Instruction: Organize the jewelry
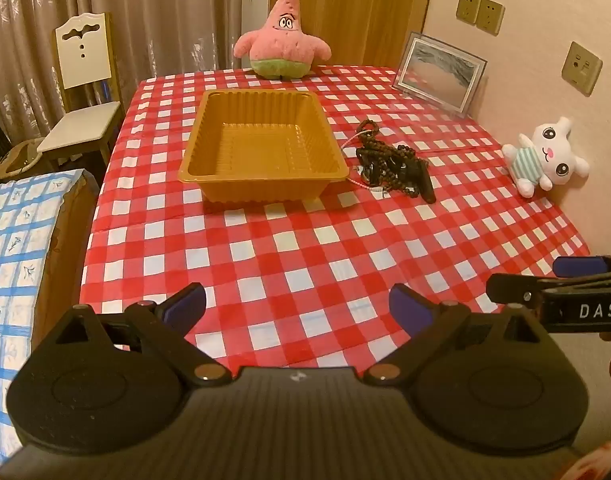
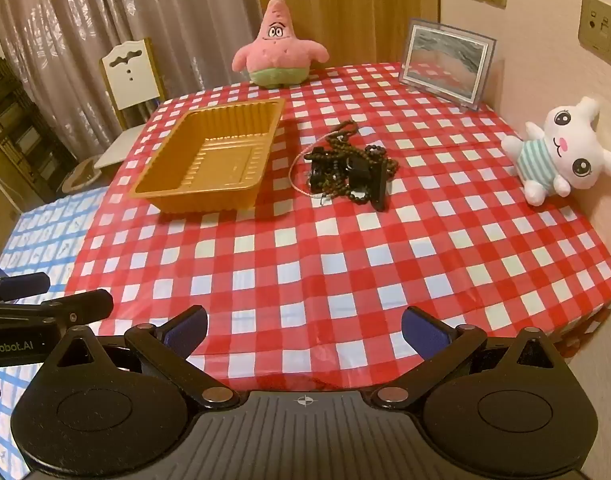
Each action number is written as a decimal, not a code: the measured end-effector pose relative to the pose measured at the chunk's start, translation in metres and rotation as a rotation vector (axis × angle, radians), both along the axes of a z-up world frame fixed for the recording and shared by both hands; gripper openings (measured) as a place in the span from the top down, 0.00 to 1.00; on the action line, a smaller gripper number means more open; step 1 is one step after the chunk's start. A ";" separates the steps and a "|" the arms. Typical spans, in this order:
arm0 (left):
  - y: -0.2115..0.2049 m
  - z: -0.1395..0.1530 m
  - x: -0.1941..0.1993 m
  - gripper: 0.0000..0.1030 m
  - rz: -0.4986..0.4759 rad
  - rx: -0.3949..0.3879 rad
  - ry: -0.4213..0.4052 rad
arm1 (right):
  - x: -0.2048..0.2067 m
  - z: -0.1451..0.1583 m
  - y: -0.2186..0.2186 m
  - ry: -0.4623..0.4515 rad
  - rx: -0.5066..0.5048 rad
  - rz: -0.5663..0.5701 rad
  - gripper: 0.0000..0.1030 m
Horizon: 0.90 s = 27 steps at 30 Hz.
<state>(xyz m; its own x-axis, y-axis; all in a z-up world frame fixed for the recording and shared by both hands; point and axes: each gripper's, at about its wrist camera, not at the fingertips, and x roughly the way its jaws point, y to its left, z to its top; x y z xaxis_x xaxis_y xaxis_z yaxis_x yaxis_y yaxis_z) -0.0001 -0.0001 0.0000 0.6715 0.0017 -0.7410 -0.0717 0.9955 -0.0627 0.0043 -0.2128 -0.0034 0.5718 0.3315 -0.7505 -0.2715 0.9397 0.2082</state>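
A: Where is the jewelry [image 2: 347, 168] lying, and why is nothing holding it?

B: It is lying in one tangled heap on the tabletop [image 2: 345, 272], just beside the tray [image 2: 209, 196], at the tray's 3 o'clock. In the right wrist view the heap is sitting at about 12 o'clock, well ahead of the right gripper [image 2: 304, 330]. Dark bead strands, a thin pink cord and a black bar-shaped piece are overlapping; individual items are hard to separate by eye.

A: State of both grippers?

B: The left gripper [image 1: 297, 306] is hovering over the near edge, fingers [image 1: 185, 306] spread wide with nothing between them. The right one is doing the same, fingers [image 2: 423, 330] fully apart and empty. Both are pointing down toward the cloth, probably staged for an approach.

A: Why is the tray standing empty and so close?

B: Judging by the task, it is serving as the destination; a short carry limits snagging.

A: Anything to watch?

B: The plush toys [image 1: 283, 40] at 12 o'clock and the frame [image 1: 439, 72] at 1 o'clock are standing well apart from the work area. The tangle is the likely risk: lifting one strand may drag others.
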 end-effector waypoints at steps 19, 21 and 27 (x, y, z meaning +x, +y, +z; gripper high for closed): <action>-0.001 0.000 0.000 0.05 0.000 0.002 0.004 | 0.004 0.001 -0.004 -0.001 0.006 -0.001 0.00; 0.000 0.000 0.000 0.05 0.000 0.000 0.004 | 0.004 0.000 -0.003 -0.001 0.007 0.000 0.00; -0.006 -0.002 0.004 0.05 0.002 0.003 0.003 | 0.003 -0.003 -0.001 -0.002 0.008 0.001 0.00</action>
